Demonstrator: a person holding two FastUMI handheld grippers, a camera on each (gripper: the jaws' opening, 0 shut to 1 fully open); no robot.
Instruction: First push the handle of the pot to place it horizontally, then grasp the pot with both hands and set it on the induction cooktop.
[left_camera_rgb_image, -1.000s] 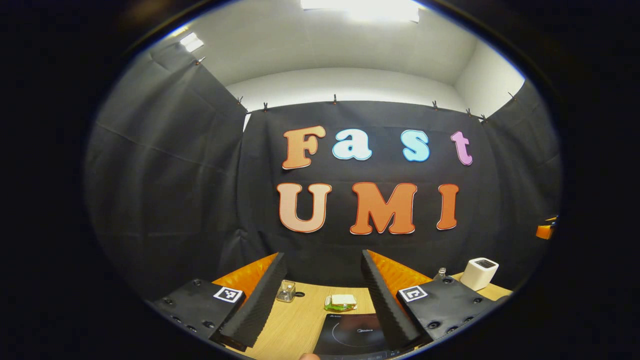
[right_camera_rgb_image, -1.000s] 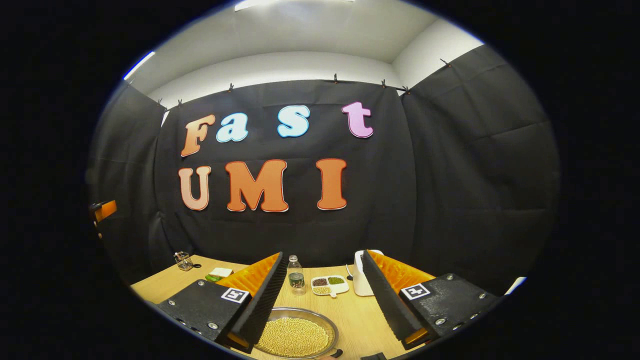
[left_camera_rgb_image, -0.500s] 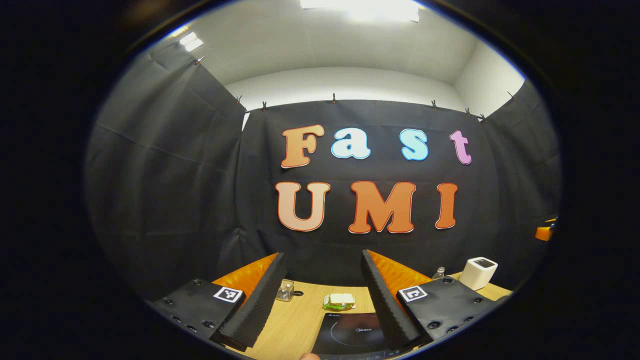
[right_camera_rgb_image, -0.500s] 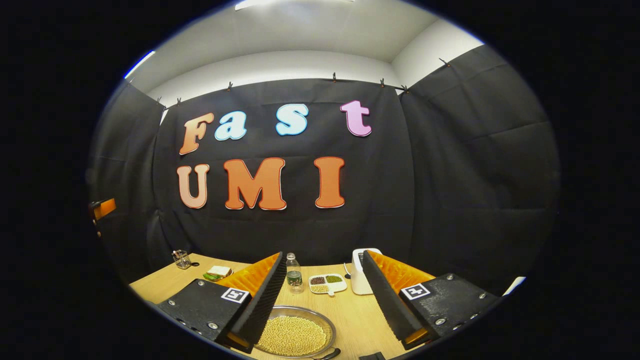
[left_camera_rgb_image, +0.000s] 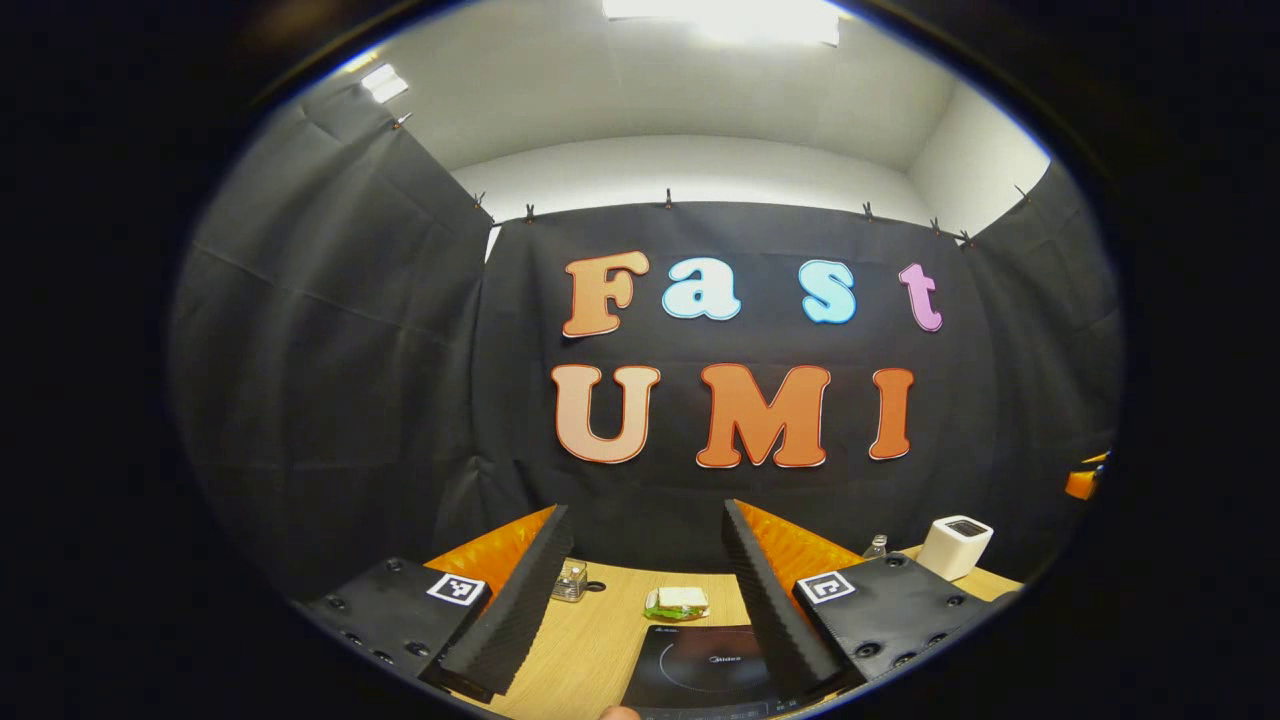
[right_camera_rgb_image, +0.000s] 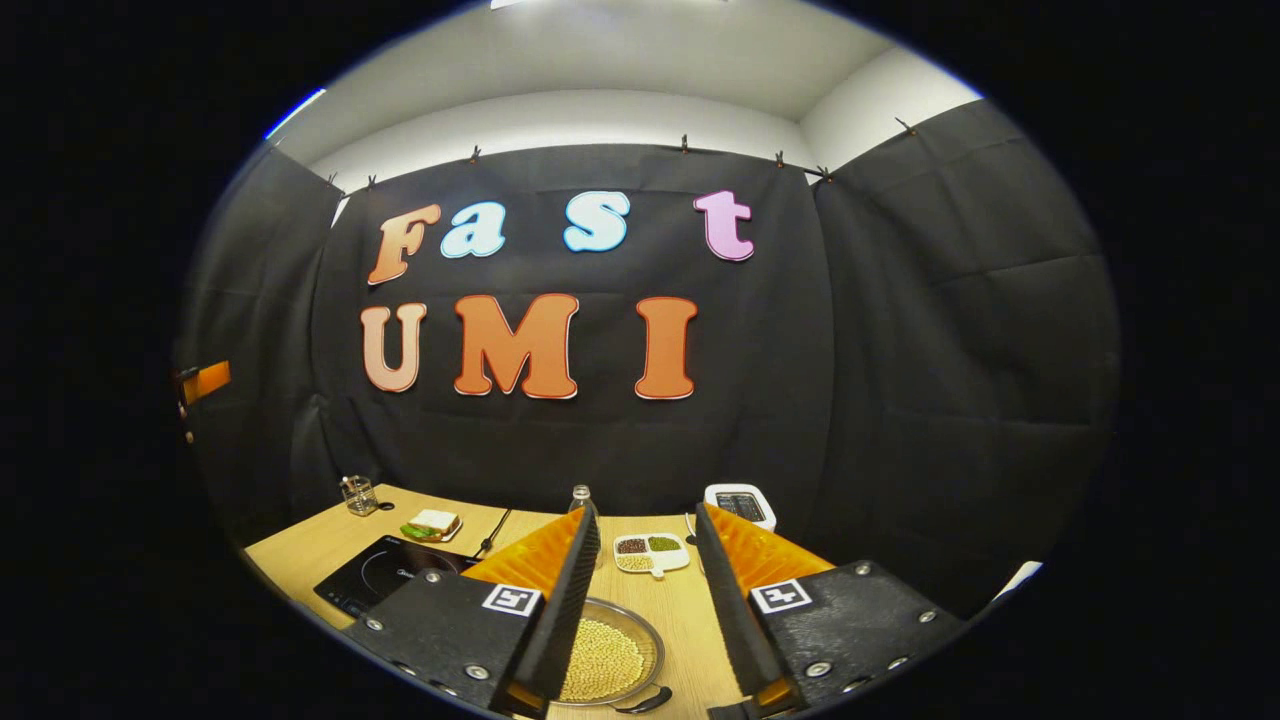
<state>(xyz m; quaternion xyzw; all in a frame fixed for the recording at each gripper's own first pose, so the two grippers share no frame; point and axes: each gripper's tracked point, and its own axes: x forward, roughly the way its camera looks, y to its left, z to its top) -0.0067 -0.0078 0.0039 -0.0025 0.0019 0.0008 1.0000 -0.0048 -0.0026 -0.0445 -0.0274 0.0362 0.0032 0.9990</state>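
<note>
A shallow metal pot (right_camera_rgb_image: 605, 660) of yellow beans sits on the wooden table, low in the right gripper view. Its dark handle (right_camera_rgb_image: 640, 703) pokes toward me at the near rim. My right gripper (right_camera_rgb_image: 646, 520) hovers above and behind the pot, its fingers narrowed but apart, with nothing between them. The black induction cooktop (right_camera_rgb_image: 385, 575) lies left of the pot. In the left gripper view the cooktop (left_camera_rgb_image: 700, 675) is just below my left gripper (left_camera_rgb_image: 644, 515), which stands wide open and holds nothing.
At the back of the table (right_camera_rgb_image: 300, 545) are a sandwich (right_camera_rgb_image: 430, 524), a glass cup (right_camera_rgb_image: 358, 495), a bottle (right_camera_rgb_image: 580, 495), a divided dish of beans (right_camera_rgb_image: 648, 553) and a white box (right_camera_rgb_image: 740, 503). The sandwich (left_camera_rgb_image: 678, 602) lies just beyond the cooktop.
The right gripper's fingers have drawn closer together, and its view has tipped down and swung, bringing the cooktop in. The left gripper has barely moved.
</note>
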